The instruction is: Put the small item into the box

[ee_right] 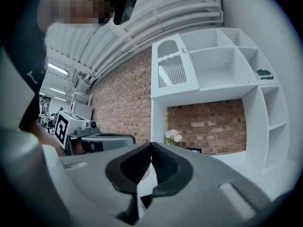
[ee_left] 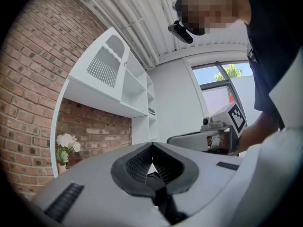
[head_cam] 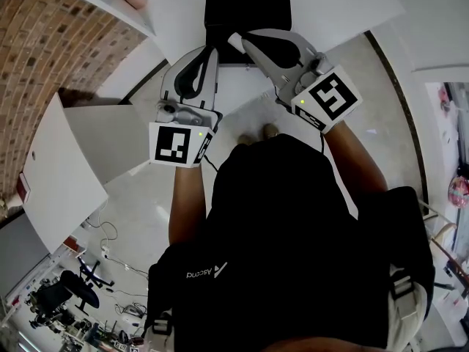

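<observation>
One plain black box (head_cam: 248, 9) stands on the white table (head_cam: 344, 6)

Soft, even daylight fills the white room. It is brightest at the tall glass window (ee_left: 220, 82), which washes out pale, while long ceiling strip lights (ee_right: 57, 69) glow in the distance. Fisheye lenses bow the white wooden shelving unit (ee_right: 222, 65) and red brick wall (ee_right: 120, 103). Black vignettes ring both gripper views, and the grey plastic left gripper (ee_left: 152, 148) looms slightly soft.
</observation>
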A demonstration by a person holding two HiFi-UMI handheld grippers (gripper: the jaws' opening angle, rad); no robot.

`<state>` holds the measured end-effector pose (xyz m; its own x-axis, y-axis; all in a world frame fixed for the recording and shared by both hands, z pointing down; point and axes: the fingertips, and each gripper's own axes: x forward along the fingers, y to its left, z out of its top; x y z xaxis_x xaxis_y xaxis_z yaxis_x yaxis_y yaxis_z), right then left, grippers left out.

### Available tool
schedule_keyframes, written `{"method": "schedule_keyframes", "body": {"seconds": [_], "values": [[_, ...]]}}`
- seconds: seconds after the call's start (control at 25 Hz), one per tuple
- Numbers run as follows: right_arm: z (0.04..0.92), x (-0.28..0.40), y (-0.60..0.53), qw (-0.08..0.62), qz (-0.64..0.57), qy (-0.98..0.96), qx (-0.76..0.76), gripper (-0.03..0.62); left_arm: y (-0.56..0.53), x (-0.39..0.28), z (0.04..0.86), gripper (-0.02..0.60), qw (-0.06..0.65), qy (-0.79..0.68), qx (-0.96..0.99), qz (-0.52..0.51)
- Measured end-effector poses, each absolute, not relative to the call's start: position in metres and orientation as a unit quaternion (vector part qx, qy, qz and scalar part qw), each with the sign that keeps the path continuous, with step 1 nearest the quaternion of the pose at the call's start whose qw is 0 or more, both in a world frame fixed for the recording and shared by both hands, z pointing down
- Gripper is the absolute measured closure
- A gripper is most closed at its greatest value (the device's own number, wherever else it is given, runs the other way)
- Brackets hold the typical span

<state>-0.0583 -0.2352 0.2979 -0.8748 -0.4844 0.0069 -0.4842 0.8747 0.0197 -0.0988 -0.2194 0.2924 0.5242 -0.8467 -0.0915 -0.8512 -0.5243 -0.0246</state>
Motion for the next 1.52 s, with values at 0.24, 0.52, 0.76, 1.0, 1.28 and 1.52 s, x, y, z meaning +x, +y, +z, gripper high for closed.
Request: {"method": "schedule_keyframes", "body": {"seconds": [0.24, 0.52, 0.76, 1.0, 1.28, 1.52], "values": [[0.273, -0.040, -0.215, -0.049, -0.029, -0.968, 0.243, 0.592, -0.210, -0.081, 0.277, 0.583, 0.043, 0.477, -0.877, 0.041], [0.264, -0.025, -0.189, -0.074, -0.026, -0.969, 0.236, 0.592, -0.192, -0.062, 0.271, 0.583, 0.051, 0.475, -0.877, 0.042], [0.264, -0.016, -0.180, -0.079, -0.027, -0.970, 0.229, 0.593, -0.181, -0.055, 0.267, 0.583, 0.057, 0.480, -0.874, 0.042], [0.265, -0.016, -0.179, -0.078, -0.024, -0.971, 0.225, 0.594, -0.180, -0.056, 0.266, 0.583, 0.058, 0.486, -0.871, 0.039], [0.267, -0.015, -0.175, -0.078, -0.022, -0.972, 0.219, 0.594, -0.178, -0.053, 0.266, 0.583, 0.058, 0.486, -0.871, 0.038], [0.268, -0.014, -0.177, -0.075, -0.018, -0.973, 0.219, 0.593, -0.180, -0.051, 0.266, 0.583, 0.058, 0.485, -0.872, 0.039]]}}
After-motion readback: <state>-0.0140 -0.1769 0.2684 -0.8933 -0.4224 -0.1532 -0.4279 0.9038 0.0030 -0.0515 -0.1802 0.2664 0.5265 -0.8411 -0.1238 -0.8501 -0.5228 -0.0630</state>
